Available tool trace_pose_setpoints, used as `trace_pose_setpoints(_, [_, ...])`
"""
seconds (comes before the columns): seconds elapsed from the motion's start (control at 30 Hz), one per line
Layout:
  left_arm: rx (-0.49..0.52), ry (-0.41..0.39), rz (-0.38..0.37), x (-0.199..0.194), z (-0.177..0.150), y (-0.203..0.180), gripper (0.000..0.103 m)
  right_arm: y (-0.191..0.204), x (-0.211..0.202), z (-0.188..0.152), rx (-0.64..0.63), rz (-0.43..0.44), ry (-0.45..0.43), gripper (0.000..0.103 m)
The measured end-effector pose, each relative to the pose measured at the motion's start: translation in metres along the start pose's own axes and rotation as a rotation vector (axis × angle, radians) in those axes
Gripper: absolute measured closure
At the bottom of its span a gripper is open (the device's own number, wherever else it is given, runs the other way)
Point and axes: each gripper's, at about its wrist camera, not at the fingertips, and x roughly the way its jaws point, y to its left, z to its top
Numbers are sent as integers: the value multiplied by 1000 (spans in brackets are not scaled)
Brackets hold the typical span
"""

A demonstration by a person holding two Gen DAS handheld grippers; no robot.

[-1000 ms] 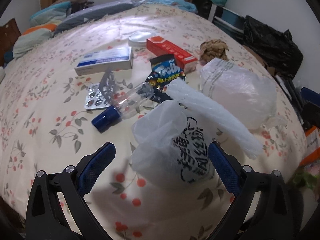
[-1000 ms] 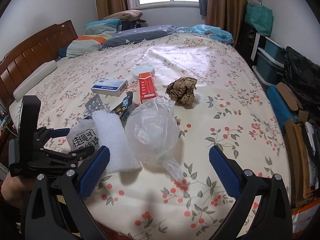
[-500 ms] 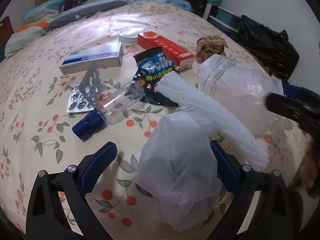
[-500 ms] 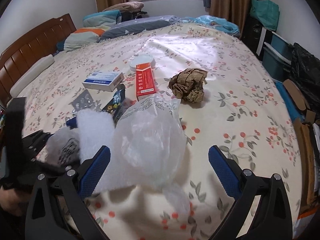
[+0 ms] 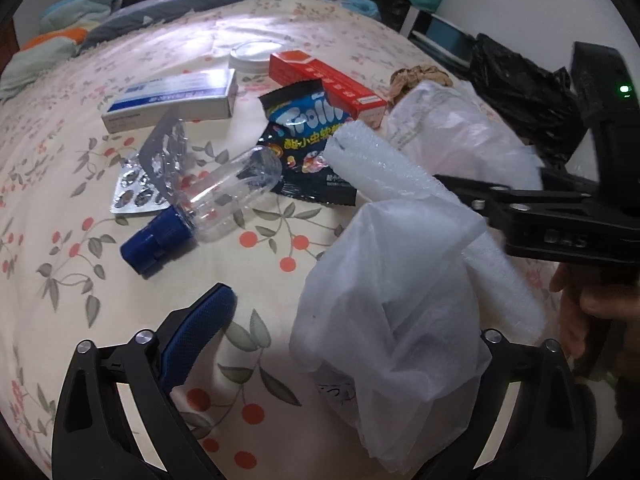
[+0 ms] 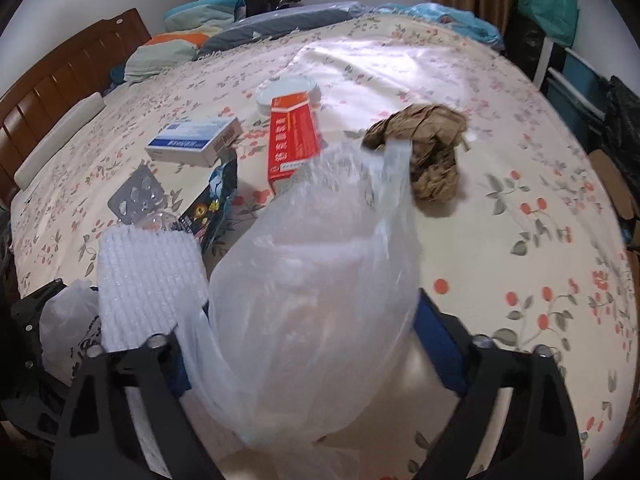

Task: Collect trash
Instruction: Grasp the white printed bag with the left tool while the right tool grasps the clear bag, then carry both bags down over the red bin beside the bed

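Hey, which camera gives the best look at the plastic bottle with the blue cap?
The left wrist view. The bottle lies there in full on the bedsheet, blue cap toward the camera, overlapping the pill pack. The right wrist view shows only a clear sliver of it behind the white foam sheet.

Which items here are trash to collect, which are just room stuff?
Trash: white bag, clear bag, foam roll, candy wrapper, bottle, blister packs, red box, blue box, paper wad, lid.

Room stuff: pillows, headboard, black sack.
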Motion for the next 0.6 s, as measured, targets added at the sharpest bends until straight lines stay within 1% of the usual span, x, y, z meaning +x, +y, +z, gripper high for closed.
trace_pose_setpoints(0.03, [1,-7,-5,-1,0,0,21,1,1,0,-1,7,-4,25])
trace_pose_setpoints(0.07, [0,-11,-9,-2,-1,-1,32,0,0,0,-2,9,-6,26])
trace_pose_setpoints(0.1, [-2,-15,-25,-4,0,-1,39,0,0,0,-2,14,-8,26])
trace_pose_setpoints(0.13, [-5,-16,-35,-5,0,-1,52,-1,-1,-1,1,25,-10,26])
trace_pose_setpoints(0.17, [-5,-16,-39,-6,0,-1,54,-2,-3,-1,8,33,-14,27])
trace_pose_setpoints(0.3, [5,-14,-40,-10,-3,-2,54,-9,-13,-6,30,48,-27,27])
trace_pose_setpoints(0.6, [-8,-15,-31,-28,-15,6,54,-21,-50,-24,57,36,-51,27])
